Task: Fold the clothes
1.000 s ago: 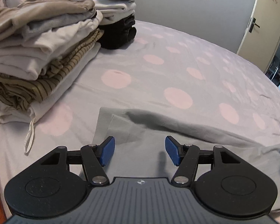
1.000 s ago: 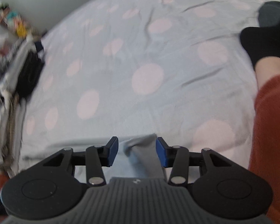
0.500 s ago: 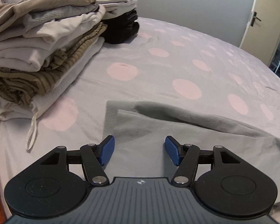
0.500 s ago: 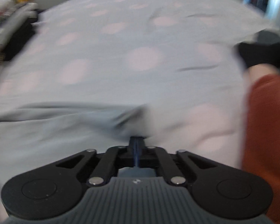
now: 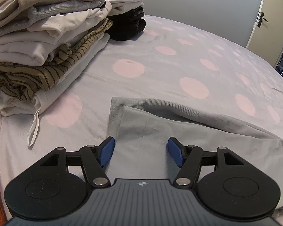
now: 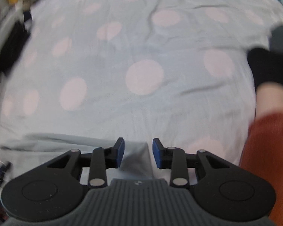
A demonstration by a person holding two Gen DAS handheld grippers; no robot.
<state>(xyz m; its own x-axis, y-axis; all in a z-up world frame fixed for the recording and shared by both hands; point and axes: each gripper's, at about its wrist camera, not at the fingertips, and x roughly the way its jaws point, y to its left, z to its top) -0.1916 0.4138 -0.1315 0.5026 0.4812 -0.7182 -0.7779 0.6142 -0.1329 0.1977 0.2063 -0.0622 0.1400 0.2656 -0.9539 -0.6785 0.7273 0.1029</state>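
A light grey garment (image 5: 179, 131) with a ribbed hem lies partly folded on the bed, its upper layer turned over along a ridge. My left gripper (image 5: 141, 151) is open, its blue pads just above the garment near the ribbed corner, holding nothing. In the right wrist view the same garment (image 6: 66, 143) lies low in the frame, and a corner of it sits between the pads of my right gripper (image 6: 138, 153), which is open and not pinching it.
A tall stack of folded clothes (image 5: 47, 37) stands at the left, with a dark folded pile (image 5: 128, 26) behind it. The bed sheet (image 5: 179, 66) is grey with pink dots. A door (image 5: 269, 18) is far right. A person's leg in red with a black sock (image 6: 269, 94) lies at the right.
My right gripper was shut on the garment half a second ago and has now opened, letting the corner go. My left gripper stayed open and moved closer to the ribbed corner.
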